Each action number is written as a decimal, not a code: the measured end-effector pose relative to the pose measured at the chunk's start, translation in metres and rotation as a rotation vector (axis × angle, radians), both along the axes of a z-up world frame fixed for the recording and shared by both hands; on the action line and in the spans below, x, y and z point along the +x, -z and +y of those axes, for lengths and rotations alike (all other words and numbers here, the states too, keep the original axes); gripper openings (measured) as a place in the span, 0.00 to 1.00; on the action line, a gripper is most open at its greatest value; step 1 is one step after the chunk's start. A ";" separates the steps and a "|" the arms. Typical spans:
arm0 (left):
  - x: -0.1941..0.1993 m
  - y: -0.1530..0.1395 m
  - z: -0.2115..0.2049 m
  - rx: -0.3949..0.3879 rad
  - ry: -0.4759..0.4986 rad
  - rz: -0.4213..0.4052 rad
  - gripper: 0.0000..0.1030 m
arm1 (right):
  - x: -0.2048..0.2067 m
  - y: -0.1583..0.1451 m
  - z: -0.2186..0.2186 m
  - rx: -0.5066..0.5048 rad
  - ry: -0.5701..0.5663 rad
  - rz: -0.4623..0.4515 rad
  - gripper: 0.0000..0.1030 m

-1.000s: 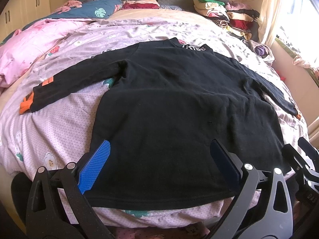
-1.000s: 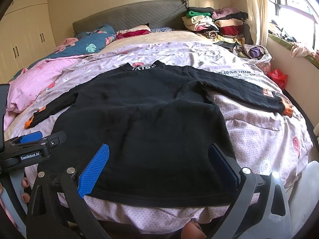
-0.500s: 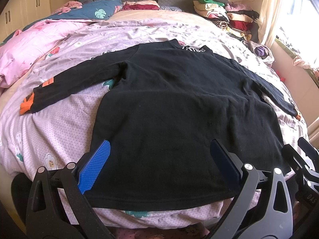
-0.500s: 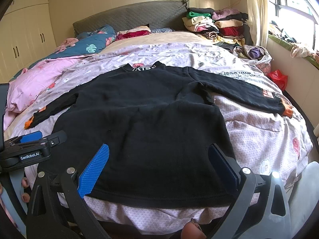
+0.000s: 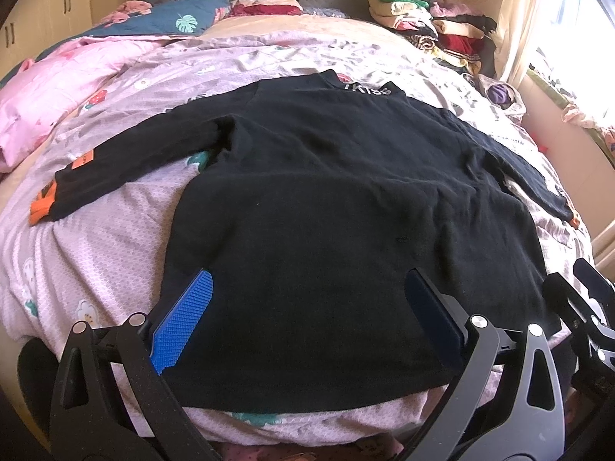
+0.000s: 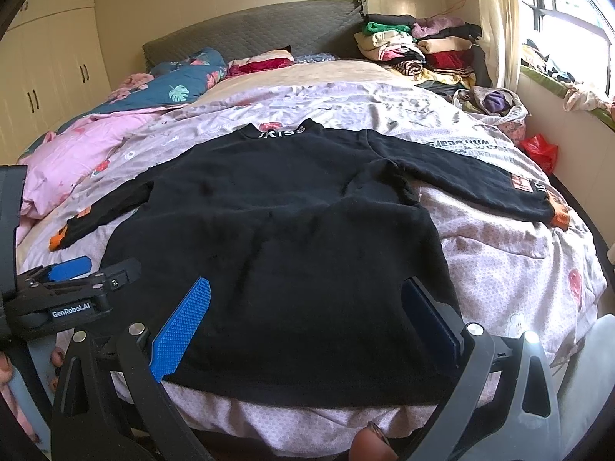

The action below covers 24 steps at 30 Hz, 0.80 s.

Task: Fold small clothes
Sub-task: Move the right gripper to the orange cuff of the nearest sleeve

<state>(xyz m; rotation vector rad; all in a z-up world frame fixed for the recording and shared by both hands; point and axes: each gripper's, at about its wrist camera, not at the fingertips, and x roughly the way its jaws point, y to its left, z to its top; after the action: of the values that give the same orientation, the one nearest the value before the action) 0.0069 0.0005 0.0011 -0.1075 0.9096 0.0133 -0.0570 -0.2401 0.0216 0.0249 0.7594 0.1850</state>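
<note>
A black long-sleeved top [image 5: 326,211] lies flat on the bed, collar far, hem near, both sleeves spread out with orange cuffs [image 5: 41,207]. It also shows in the right wrist view [image 6: 276,238]. My left gripper [image 5: 307,303] is open and empty, hovering just above the hem. My right gripper [image 6: 307,303] is open and empty too, above the hem's right part. The left gripper's side [image 6: 73,296] shows at the left of the right wrist view.
The bed has a lilac patterned cover [image 5: 96,249]. A pink quilt [image 5: 42,100] lies at the left. Stacked folded clothes [image 6: 415,46] sit at the far right by the headboard. A window and wall run along the right [image 6: 557,19].
</note>
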 end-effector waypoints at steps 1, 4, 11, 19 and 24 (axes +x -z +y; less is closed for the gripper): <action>0.002 0.001 -0.001 -0.001 0.002 0.001 0.91 | 0.002 0.000 0.000 0.001 0.003 0.000 0.96; 0.009 0.000 0.000 -0.012 0.006 -0.001 0.91 | 0.012 -0.002 -0.001 0.006 0.006 0.006 0.96; 0.033 -0.003 0.002 -0.026 0.003 -0.006 0.91 | 0.034 -0.007 0.000 0.019 0.024 0.006 0.96; 0.063 -0.013 0.007 -0.031 -0.012 -0.025 0.91 | 0.065 -0.016 -0.007 0.039 0.097 0.007 0.96; 0.084 -0.015 0.009 -0.038 -0.014 -0.012 0.91 | 0.084 -0.024 -0.012 0.045 0.135 -0.004 0.96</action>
<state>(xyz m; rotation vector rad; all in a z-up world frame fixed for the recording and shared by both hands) 0.0907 0.0093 0.0162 -0.1496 0.8977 0.0084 0.0272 -0.2524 0.0454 0.1179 0.7465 0.0735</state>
